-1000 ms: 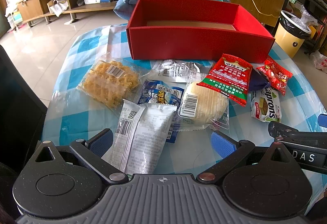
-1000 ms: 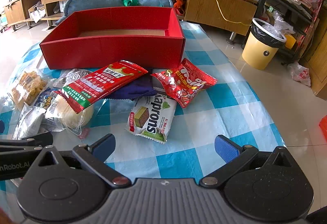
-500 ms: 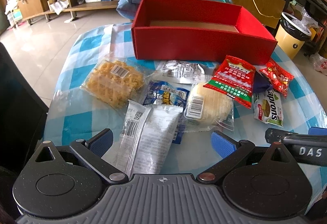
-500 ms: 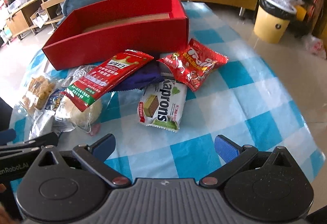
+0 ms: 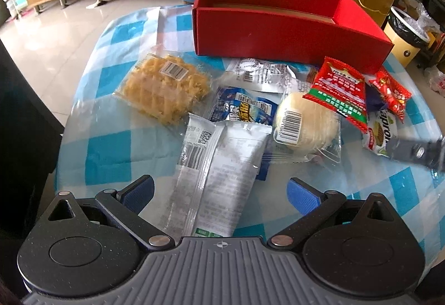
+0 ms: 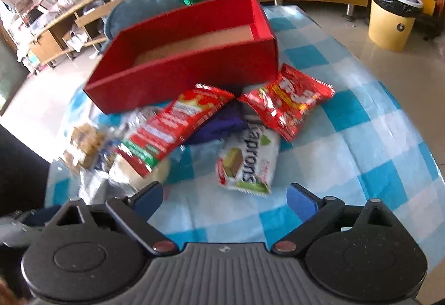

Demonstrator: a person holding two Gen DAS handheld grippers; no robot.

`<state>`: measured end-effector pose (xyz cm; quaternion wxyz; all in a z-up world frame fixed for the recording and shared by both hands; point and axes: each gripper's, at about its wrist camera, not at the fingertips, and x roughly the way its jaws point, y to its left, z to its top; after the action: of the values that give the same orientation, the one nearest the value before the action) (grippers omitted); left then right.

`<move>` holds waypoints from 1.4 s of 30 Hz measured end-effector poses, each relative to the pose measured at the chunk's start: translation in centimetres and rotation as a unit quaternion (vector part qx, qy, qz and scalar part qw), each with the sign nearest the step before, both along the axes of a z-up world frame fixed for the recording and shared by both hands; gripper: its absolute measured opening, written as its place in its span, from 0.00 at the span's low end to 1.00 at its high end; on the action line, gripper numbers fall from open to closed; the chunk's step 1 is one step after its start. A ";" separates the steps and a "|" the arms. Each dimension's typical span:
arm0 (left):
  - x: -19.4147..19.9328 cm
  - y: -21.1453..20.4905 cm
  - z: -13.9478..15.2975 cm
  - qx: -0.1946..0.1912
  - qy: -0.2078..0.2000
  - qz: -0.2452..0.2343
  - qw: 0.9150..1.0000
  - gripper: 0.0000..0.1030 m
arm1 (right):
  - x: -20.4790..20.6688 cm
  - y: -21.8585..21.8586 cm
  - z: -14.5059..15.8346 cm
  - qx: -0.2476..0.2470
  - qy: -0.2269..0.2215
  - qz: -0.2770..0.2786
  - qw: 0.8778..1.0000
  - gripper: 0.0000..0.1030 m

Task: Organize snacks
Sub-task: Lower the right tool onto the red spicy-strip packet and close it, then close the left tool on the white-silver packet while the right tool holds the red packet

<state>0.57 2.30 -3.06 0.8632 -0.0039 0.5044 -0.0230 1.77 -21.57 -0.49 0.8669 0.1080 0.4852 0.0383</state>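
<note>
both grippers, left gripper (image 5: 219, 192) and right gripper (image 6: 224, 195), are wide and empty, the right just narrowing, probably toward the wafer pack (image 6: 249, 163) before the empty red box (image 6: 194, 66); grip its middle.

Right tool (image 6: 224, 200) jaws apart, just closing, nothing between; Kaprons pack (image 6: 249, 163) ahead; red box (image 6: 183, 71) beyond.

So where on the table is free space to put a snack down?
Bare cloth lies right of the Kaprons wafer pack and left of the waffle pack. The red box looks empty. The strip before the box is crowded with overlapping packets.
</note>
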 end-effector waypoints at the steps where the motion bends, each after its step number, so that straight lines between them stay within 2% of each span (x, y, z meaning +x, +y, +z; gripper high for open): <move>1: 0.1 0.0 -0.1 0.004 0.002 0.002 1.000 0.99 | 0.4 0.1 0.3 0.006 0.000 0.000 1.000 0.89; 4: 0.3 0.2 -0.5 0.007 0.012 0.007 1.000 0.99 | 2.0 0.8 1.1 0.027 -0.004 0.002 1.000 0.88; 7: 0.5 0.2 -0.8 0.010 0.019 0.007 1.000 0.99 | 3.9 2.1 1.7 0.022 -0.001 0.002 1.000 0.88; 13: 0.5 0.4 -1.2 0.014 0.024 0.007 1.000 0.99 | 7.2 4.8 0.8 0.039 0.044 -0.007 0.998 0.88; 17: 0.5 0.2 -1.5 0.017 0.026 0.001 1.000 0.98 | 9.2 7.4 -0.1 0.004 0.061 -0.003 0.998 0.86; 21: 0.3 0.1 -1.2 0.015 0.022 -0.003 1.000 0.98 | 10.8 7.7 -2.3 -0.015 0.089 -0.012 0.996 0.81; 22: 0.2 0.1 -1.1 0.013 0.021 -0.004 1.000 0.98 | 10.6 7.6 -2.2 -0.015 0.086 -0.008 0.996 0.81; 30: 0.2 0.1 -1.1 0.007 0.025 -0.015 1.000 0.98 | 7.7 6.3 -1.2 -0.013 0.075 0.077 0.994 0.51; 34: 0.1 0.0 -1.4 0.010 0.033 -0.020 0.999 0.98 | 5.2 5.3 -1.1 -0.023 0.075 0.101 0.992 0.51; 42: 0.6 1.5 -1.9 -0.020 0.050 0.001 0.999 0.97 | 0.8 2.7 -1.7 0.021 0.066 0.104 0.992 0.50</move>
<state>1.14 3.82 -4.93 0.8366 -0.0234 0.5464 -0.0319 2.57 -18.90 -2.17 0.8219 0.0774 0.5488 0.1317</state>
